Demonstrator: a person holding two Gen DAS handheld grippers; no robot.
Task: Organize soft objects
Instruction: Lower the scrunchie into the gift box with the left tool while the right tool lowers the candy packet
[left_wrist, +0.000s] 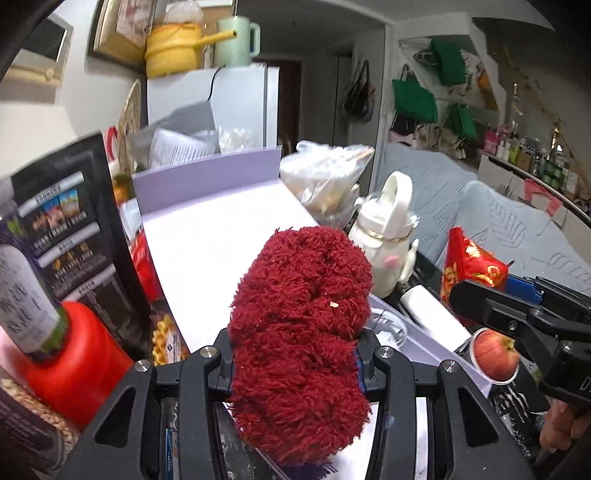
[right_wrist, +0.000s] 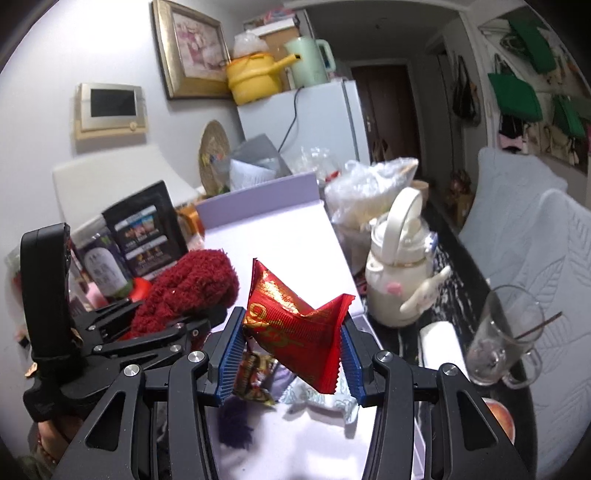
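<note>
My left gripper (left_wrist: 295, 354) is shut on a fluffy dark red plush (left_wrist: 301, 332), held above a white sheet (left_wrist: 207, 251) with a lilac back flap. The plush hides most of both fingers. My right gripper (right_wrist: 291, 354) is shut on a red and gold foil snack bag (right_wrist: 295, 332), its blue pads (right_wrist: 231, 358) pressing the bag's sides. In the right wrist view the left gripper (right_wrist: 192, 314) with the red plush (right_wrist: 188, 288) is at the left. The snack bag (left_wrist: 471, 264) shows at the right of the left wrist view. More small packets (right_wrist: 255, 376) and a purple fuzzy thing (right_wrist: 234, 424) lie on the sheet below.
A white lidded jug (right_wrist: 400, 280), a glass mug (right_wrist: 506, 339), a white roll (right_wrist: 439, 347) and an apple (left_wrist: 495, 356) stand right of the sheet. A black package (left_wrist: 70, 229), a bottle on a red cap (left_wrist: 70, 354) and clear plastic bags (left_wrist: 325, 177) crowd the left and back.
</note>
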